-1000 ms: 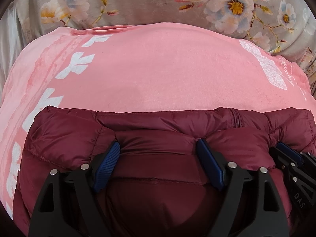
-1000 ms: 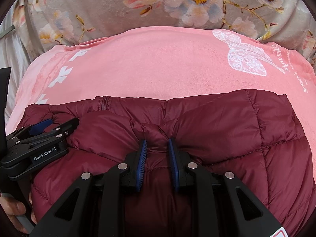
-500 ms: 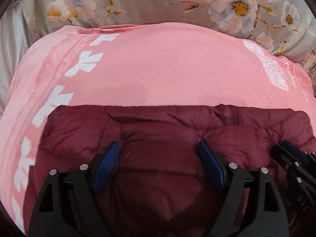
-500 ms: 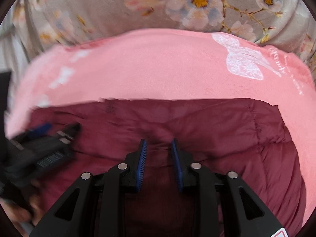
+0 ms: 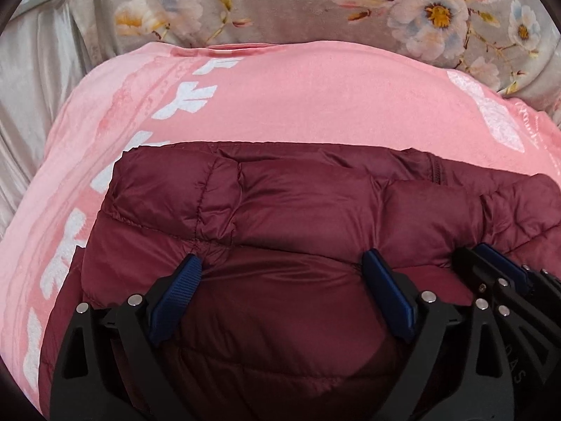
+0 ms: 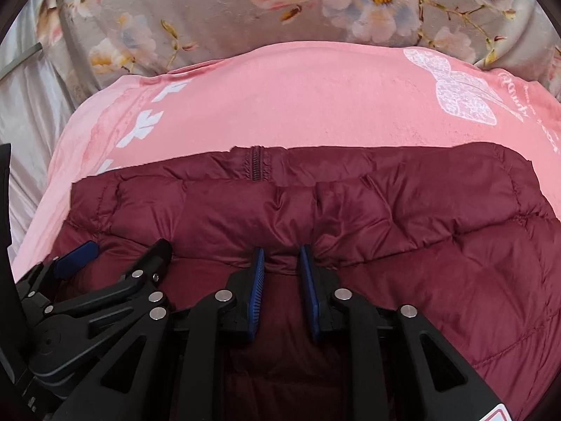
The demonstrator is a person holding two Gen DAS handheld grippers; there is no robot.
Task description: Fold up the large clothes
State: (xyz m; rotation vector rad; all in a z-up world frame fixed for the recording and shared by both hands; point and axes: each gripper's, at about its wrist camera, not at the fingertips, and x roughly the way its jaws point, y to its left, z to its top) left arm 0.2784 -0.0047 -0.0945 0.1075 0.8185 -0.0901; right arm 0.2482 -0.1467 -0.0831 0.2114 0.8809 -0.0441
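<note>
maroon puffer jacket lies folded on a pink blanket with white printed motifs, and that blanket is spread over a grey floral bedcover. the jacket's far edge runs straight across the pink, with its zipper showing at that edge. both tools sit side by side on the near part of the jacket. the left gripper has its jaws spread wide, blue pads resting against the quilted fabric with nothing pinched. the right gripper has its jaws drawn close together with a small ridge of jacket fabric between the pads.
</note>
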